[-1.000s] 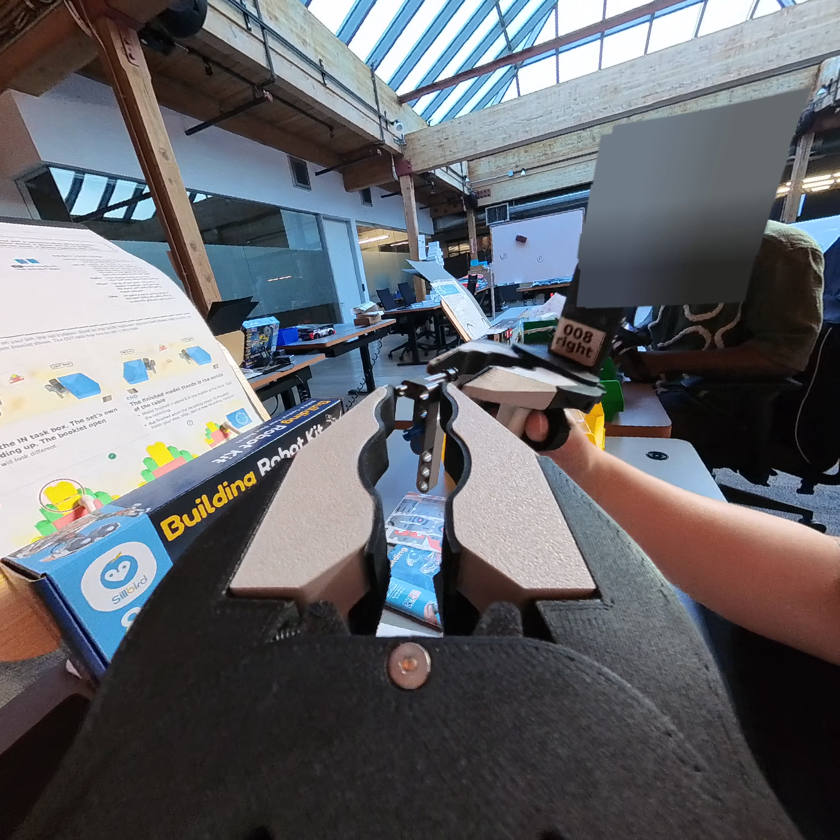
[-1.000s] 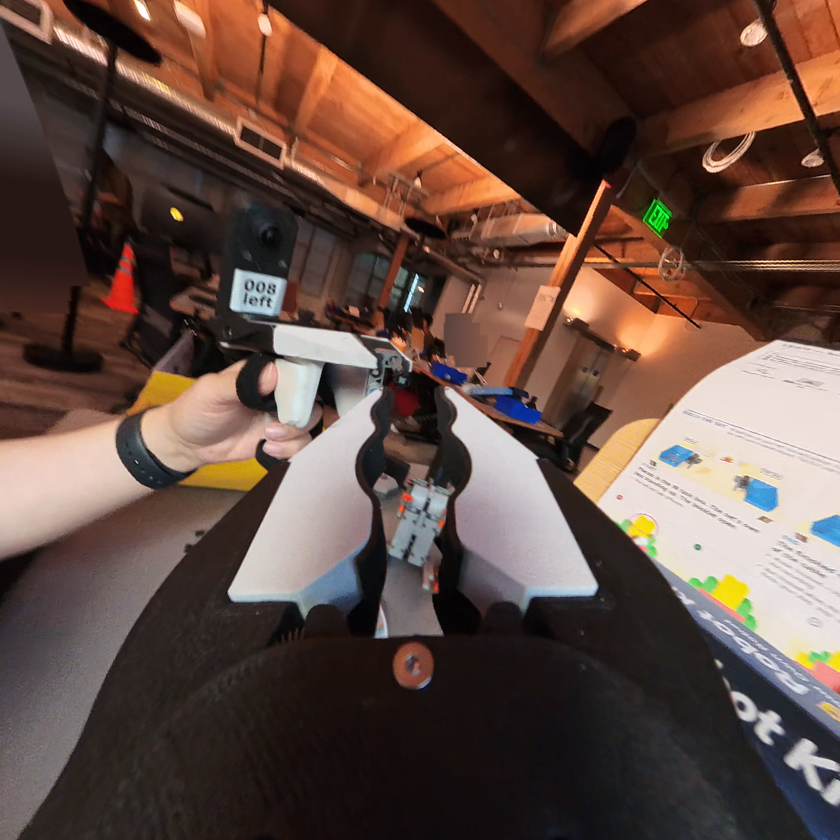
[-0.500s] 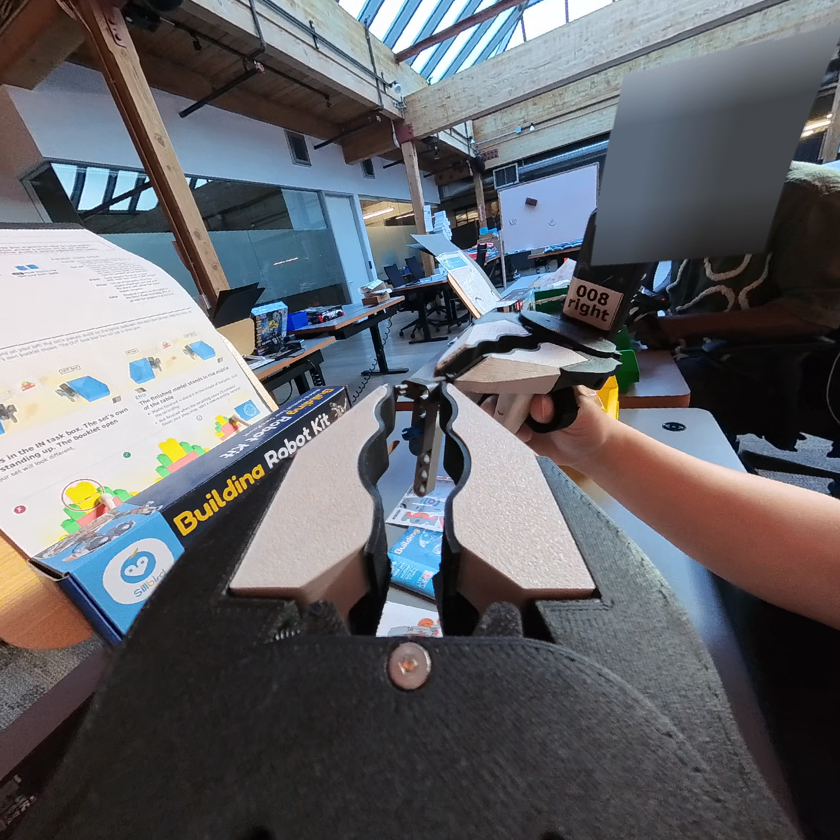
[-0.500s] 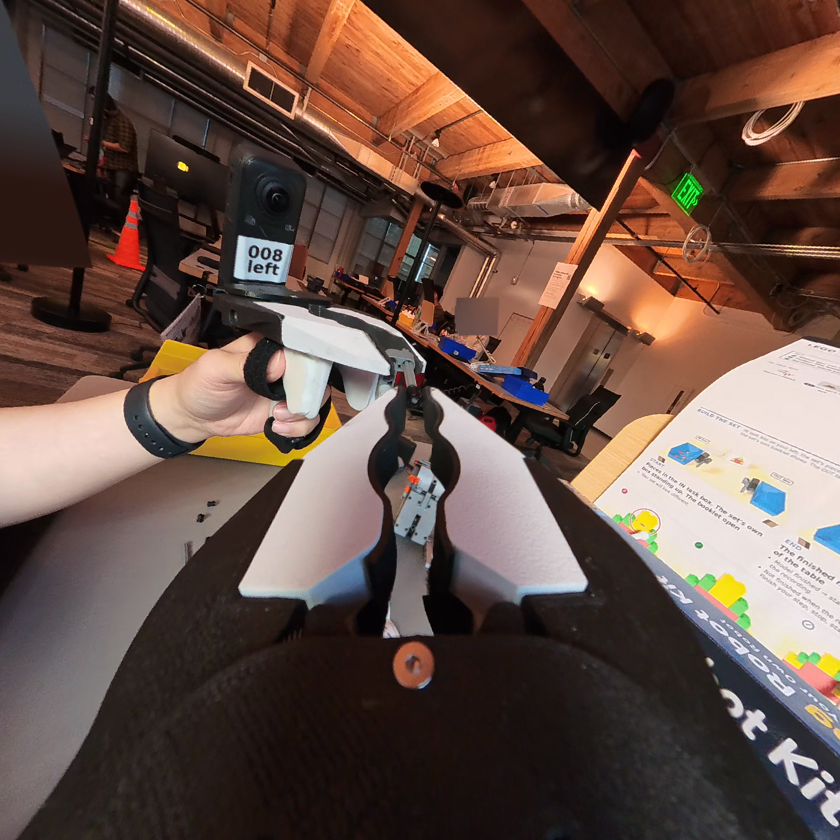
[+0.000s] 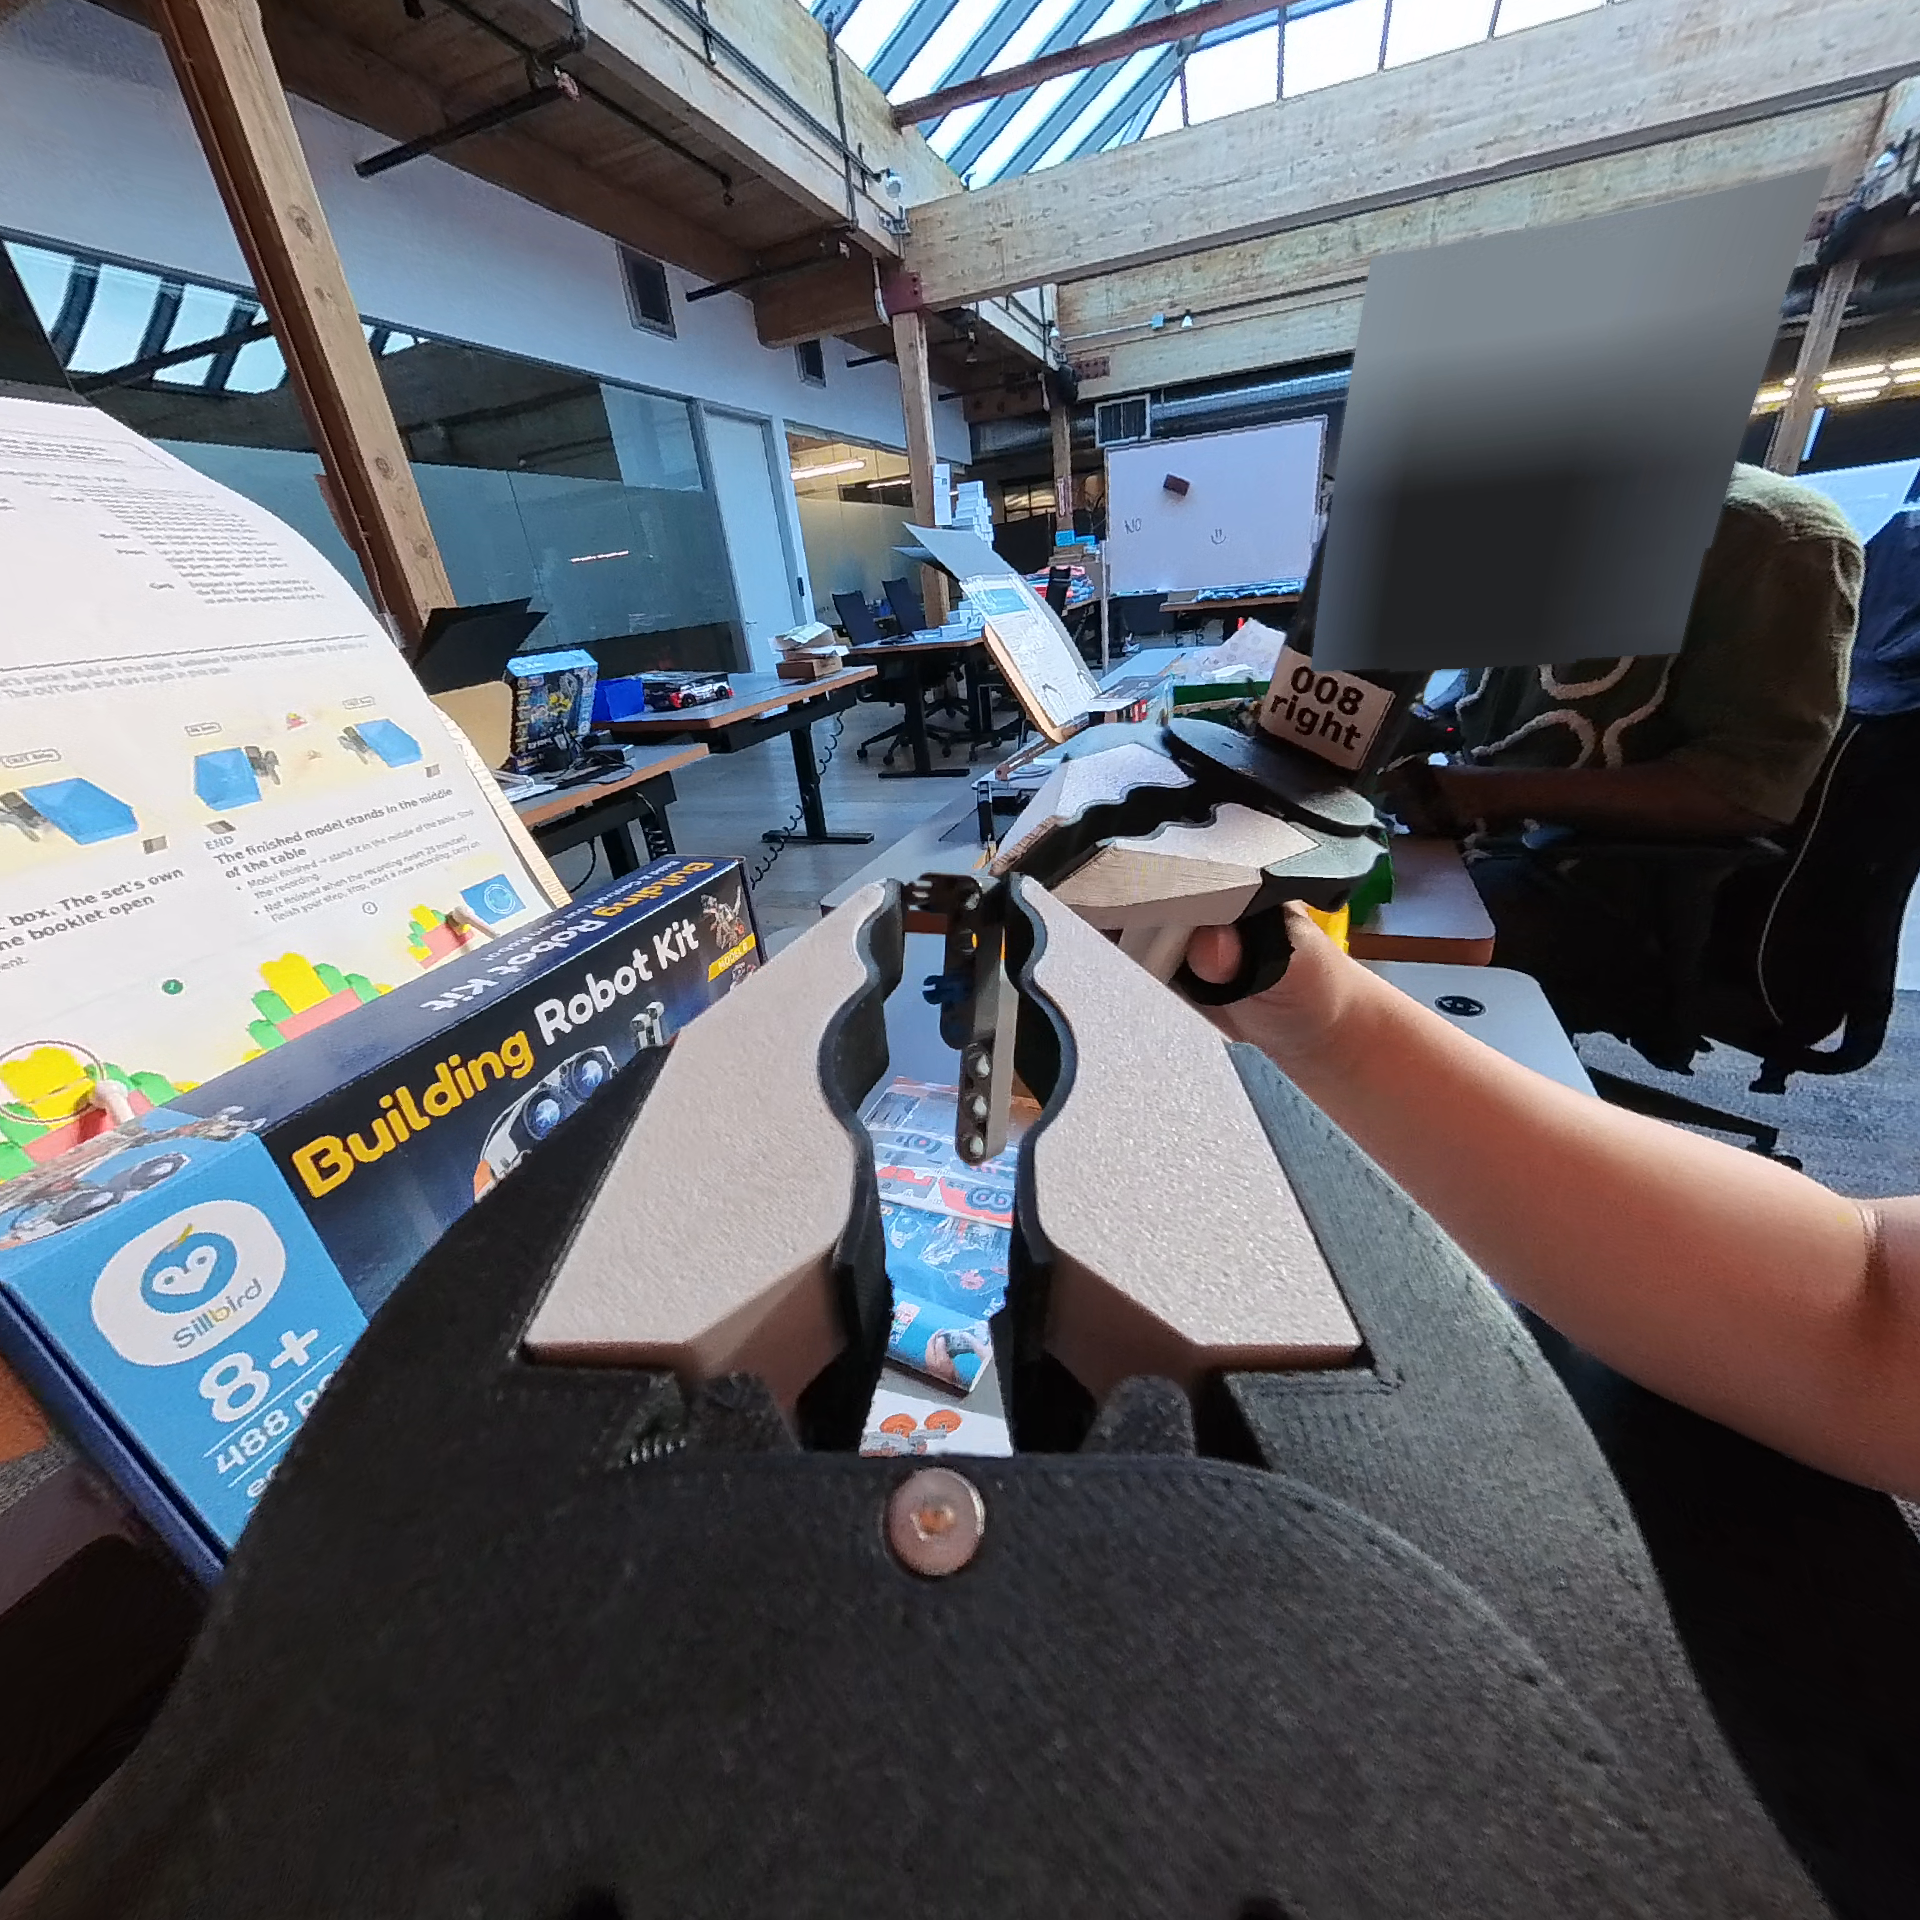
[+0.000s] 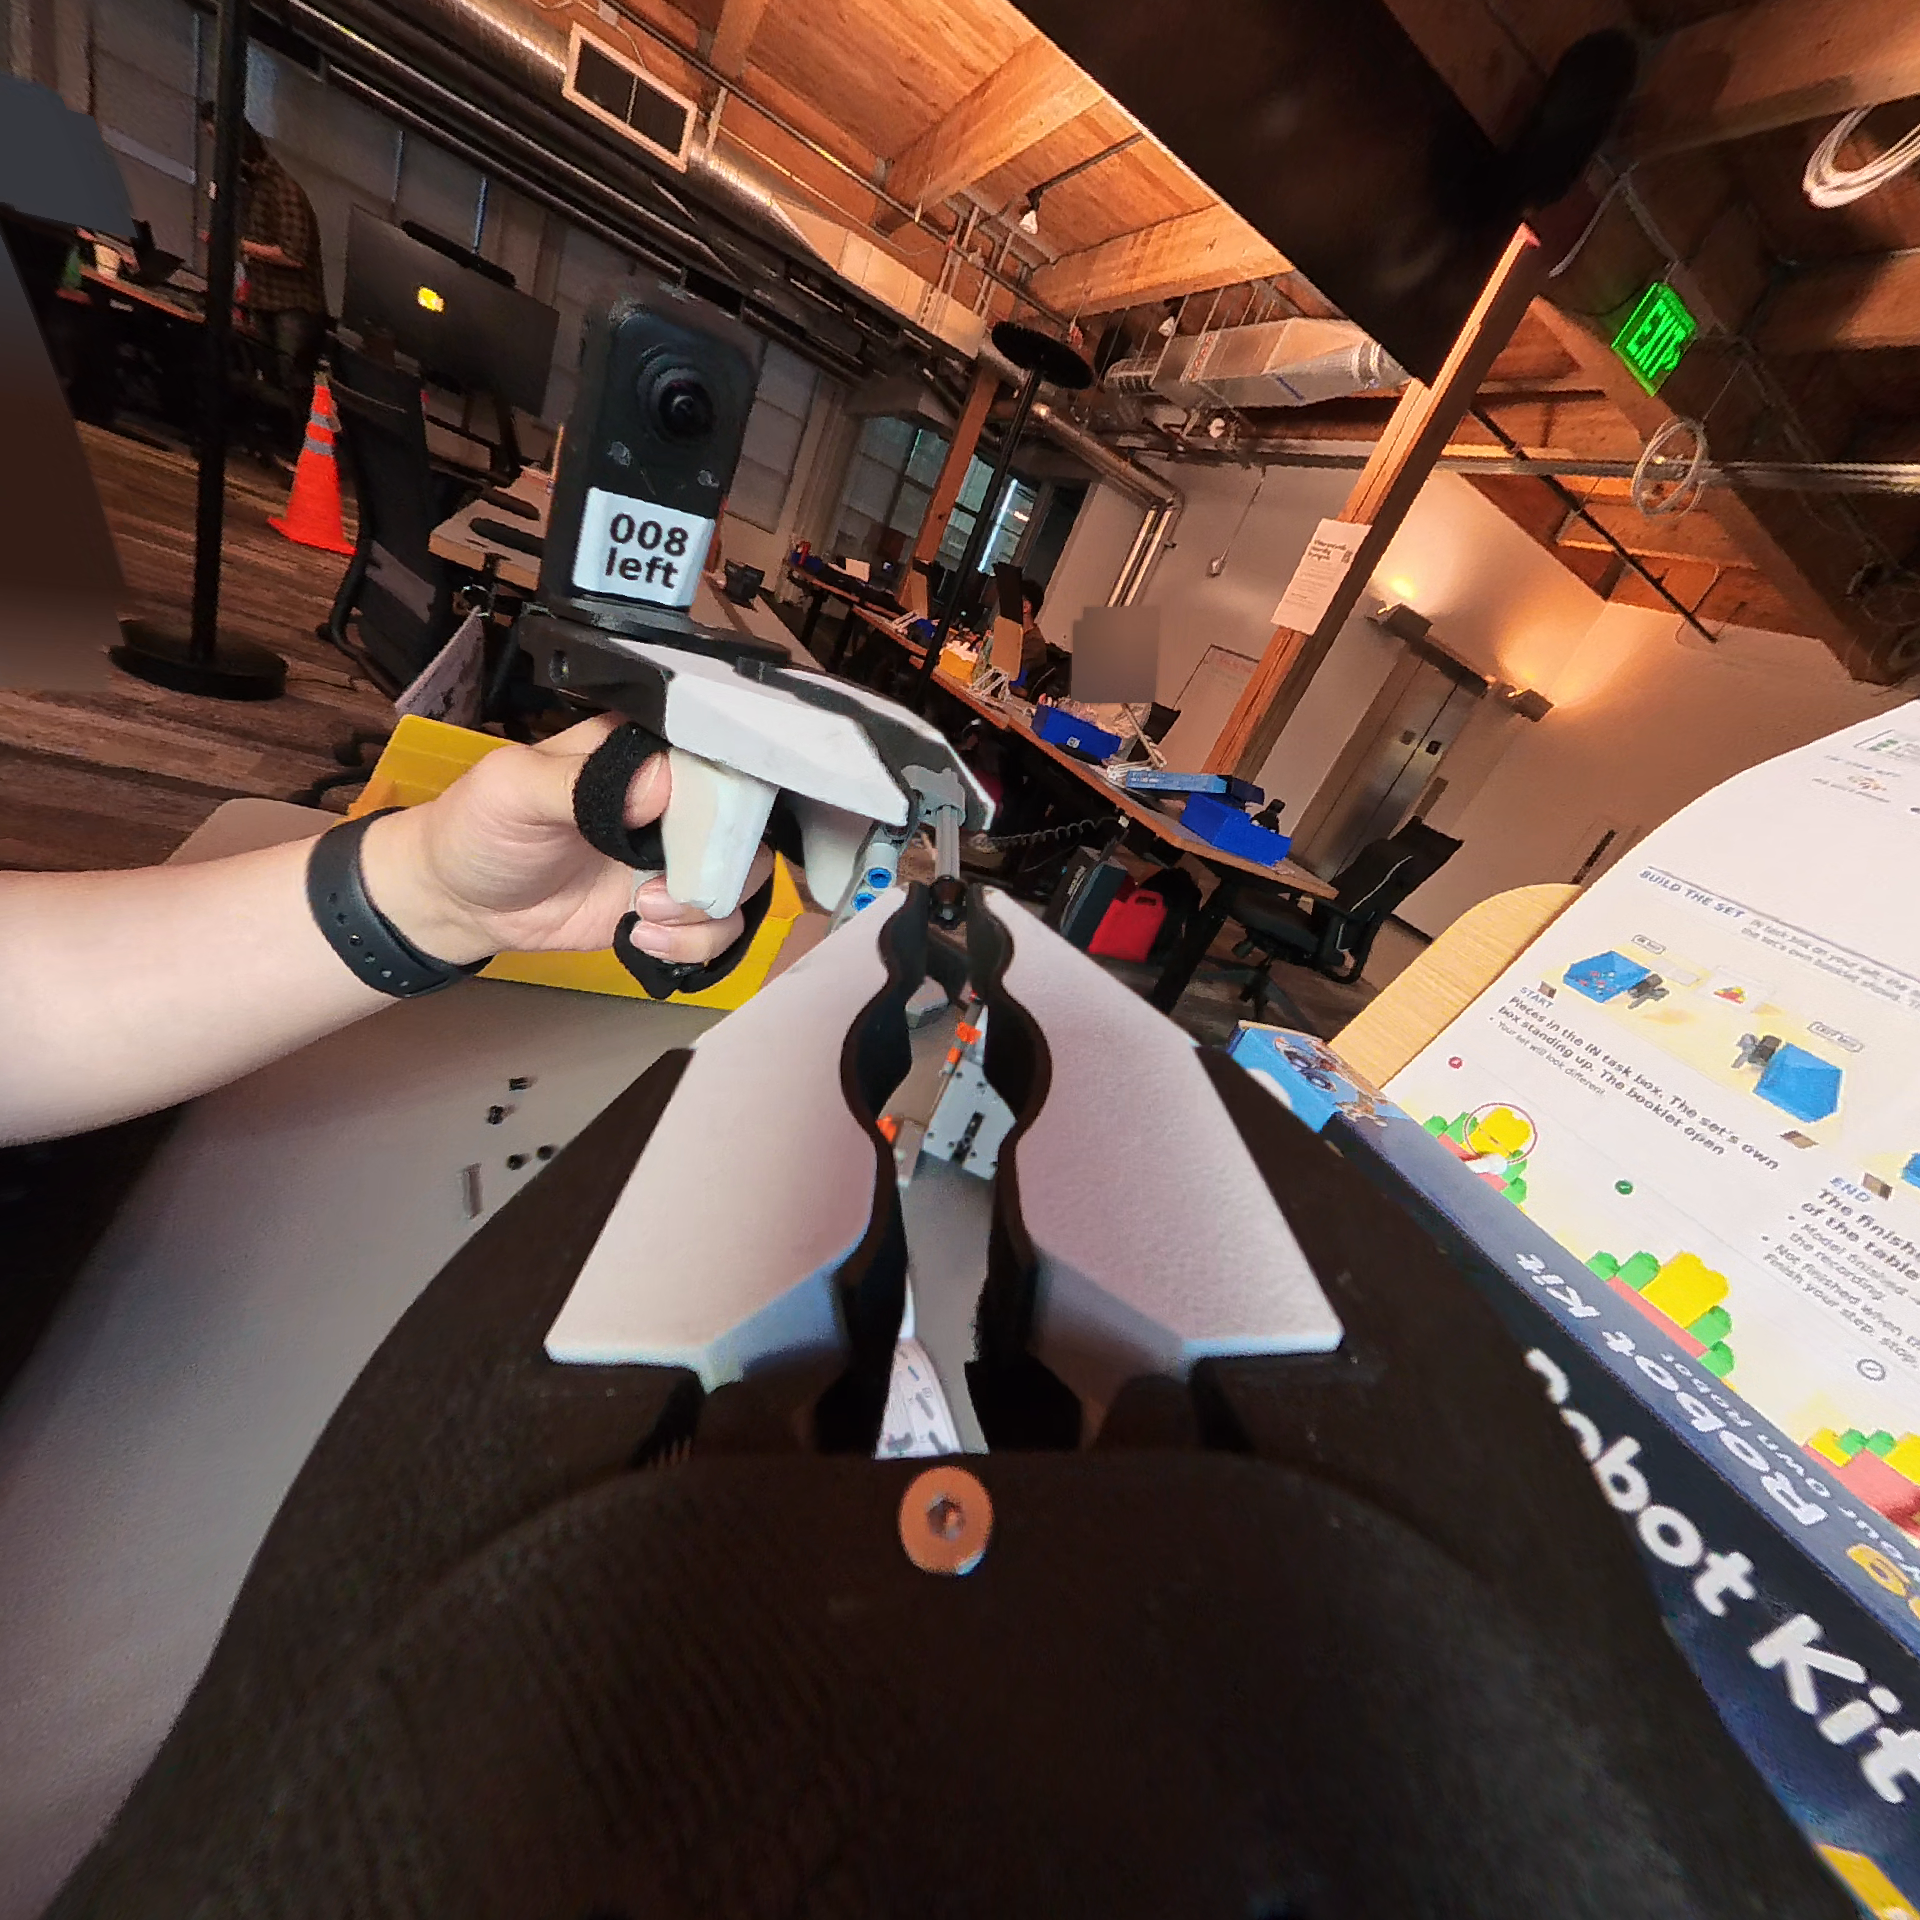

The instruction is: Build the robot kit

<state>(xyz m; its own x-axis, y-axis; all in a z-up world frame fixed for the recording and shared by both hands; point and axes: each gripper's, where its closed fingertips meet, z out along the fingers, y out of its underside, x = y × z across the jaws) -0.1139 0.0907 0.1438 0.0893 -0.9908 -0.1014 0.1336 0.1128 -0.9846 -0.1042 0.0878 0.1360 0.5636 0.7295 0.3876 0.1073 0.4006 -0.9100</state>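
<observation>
A small grey beam assembly with blue and orange pins hangs in the air where the two grippers meet. It also shows in the right wrist view, hanging below the tips. My left gripper is shut on its top end. My right gripper is shut on a black end of the same assembly. Each gripper shows in the other's view, tip to tip: the right gripper and the left gripper, each held by a hand.
A dark blue kit box lies on the left, with an instruction board standing behind it. An open booklet lies on the grey table under the grippers. Small black pins and a yellow bin are on the table's other side.
The two grippers have drawn closer, so their tips now meet at the top of the assembly. Both stay shut and the assembly stays lifted.
</observation>
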